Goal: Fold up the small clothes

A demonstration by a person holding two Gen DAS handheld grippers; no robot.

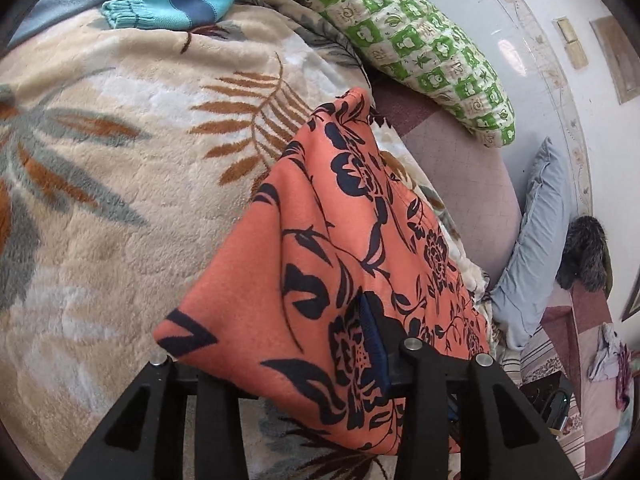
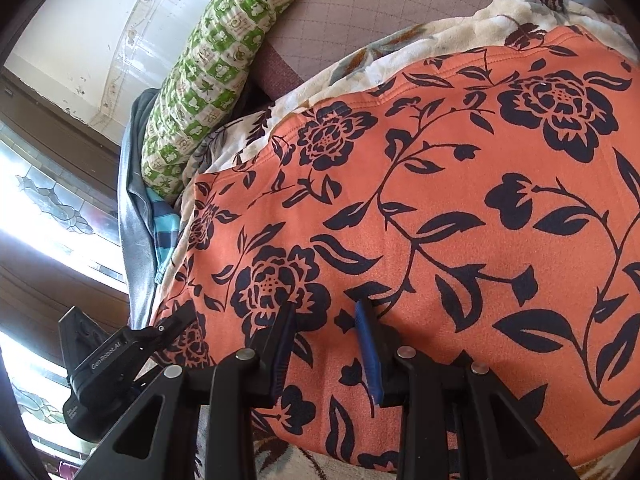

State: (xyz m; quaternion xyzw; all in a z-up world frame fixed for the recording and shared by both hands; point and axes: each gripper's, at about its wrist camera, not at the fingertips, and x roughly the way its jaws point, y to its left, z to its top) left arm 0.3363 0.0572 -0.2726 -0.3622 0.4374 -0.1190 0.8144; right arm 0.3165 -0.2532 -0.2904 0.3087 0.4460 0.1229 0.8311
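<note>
An orange garment with a dark floral print lies spread on a cream leaf-patterned blanket. My right gripper rests on its near part, jaws apart, with flat fabric showing between the blue pads. My left gripper is at the garment's left corner. In the left wrist view a raised fold of the garment drapes over my left gripper. It hides the left finger; the right pad stands bare beside loose fabric.
A green checked pillow lies at the head of the bed. A teal-and-blue striped garment sits on the blanket beyond the orange one. A grey-blue pillow lies past the bed's edge, and a window is at the left.
</note>
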